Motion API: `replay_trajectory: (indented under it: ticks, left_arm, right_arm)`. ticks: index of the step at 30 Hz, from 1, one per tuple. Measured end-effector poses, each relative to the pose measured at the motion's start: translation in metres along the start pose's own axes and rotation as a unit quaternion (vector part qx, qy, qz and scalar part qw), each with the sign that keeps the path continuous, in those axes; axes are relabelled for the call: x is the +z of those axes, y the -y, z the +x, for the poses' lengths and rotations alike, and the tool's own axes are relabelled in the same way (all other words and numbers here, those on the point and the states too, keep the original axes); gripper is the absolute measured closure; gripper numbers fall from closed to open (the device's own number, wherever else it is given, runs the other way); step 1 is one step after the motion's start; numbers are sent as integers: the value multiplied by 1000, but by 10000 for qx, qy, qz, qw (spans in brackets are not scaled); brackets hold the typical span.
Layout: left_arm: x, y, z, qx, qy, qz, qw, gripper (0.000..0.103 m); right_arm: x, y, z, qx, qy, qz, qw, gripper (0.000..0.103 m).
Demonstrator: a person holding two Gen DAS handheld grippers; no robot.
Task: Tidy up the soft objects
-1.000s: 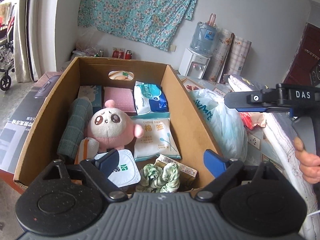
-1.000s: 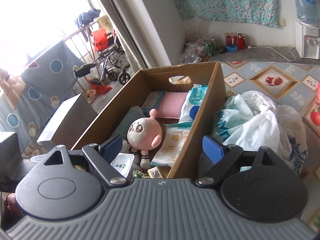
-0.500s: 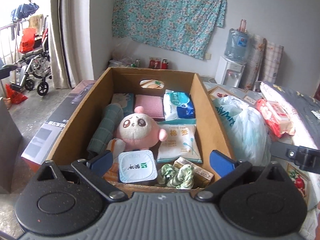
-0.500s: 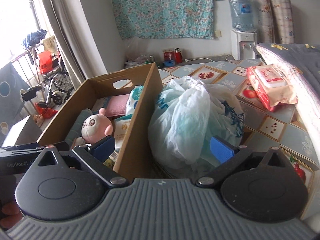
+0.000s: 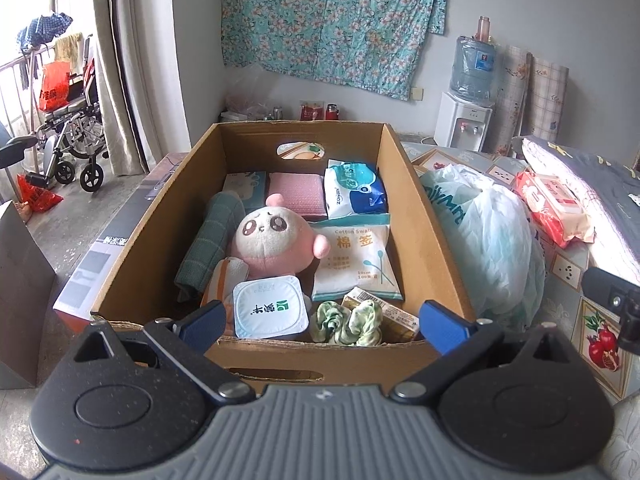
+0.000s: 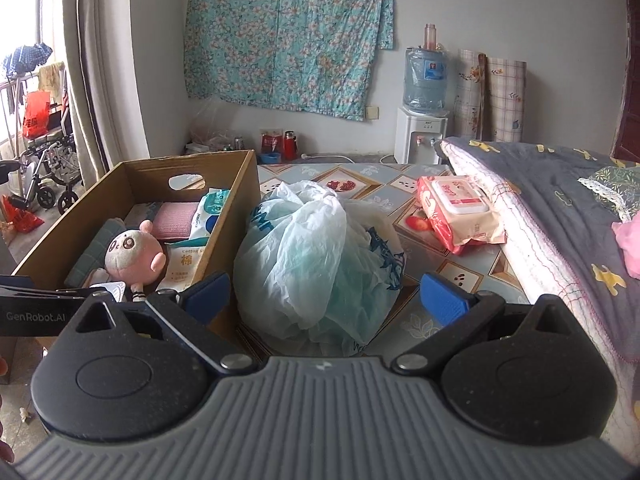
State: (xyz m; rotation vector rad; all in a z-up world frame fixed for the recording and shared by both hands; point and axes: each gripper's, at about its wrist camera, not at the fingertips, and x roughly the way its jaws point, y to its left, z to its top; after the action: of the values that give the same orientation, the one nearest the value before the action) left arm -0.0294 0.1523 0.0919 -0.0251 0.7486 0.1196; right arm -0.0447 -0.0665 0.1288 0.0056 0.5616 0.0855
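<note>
With both grippers' jaws wide and empty, the right gripper point(image 6: 324, 296) should close low on the crumpled pale-blue plastic bag point(image 6: 316, 256) beside the brown cardboard box point(image 6: 236, 200), gathering loose film.

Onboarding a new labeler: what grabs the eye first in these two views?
The open brown cardboard box packed with soft goods, with a round pink-and-cream plush toy near its middle. Just right of the box, outside it, sits a bulging pale-blue plastic bag, centred ahead of the open right tongs. Farther right, a red-and-white wet-wipes pack lies on the patterned mat beside the grey bedding.
</note>
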Motion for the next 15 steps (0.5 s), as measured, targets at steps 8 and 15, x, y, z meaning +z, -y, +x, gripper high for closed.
replay_trajectory:
  ticks: [8,15]
  left_arm:
    - [2,1,-5,231,109,186,9995,0]
    - [2,2,-10,377,55,313,9988,0]
  right_arm:
    - [-2,4,-4,61,-63,379,9992,1]
    - [-5,1,0,331,-270,416,9982,1]
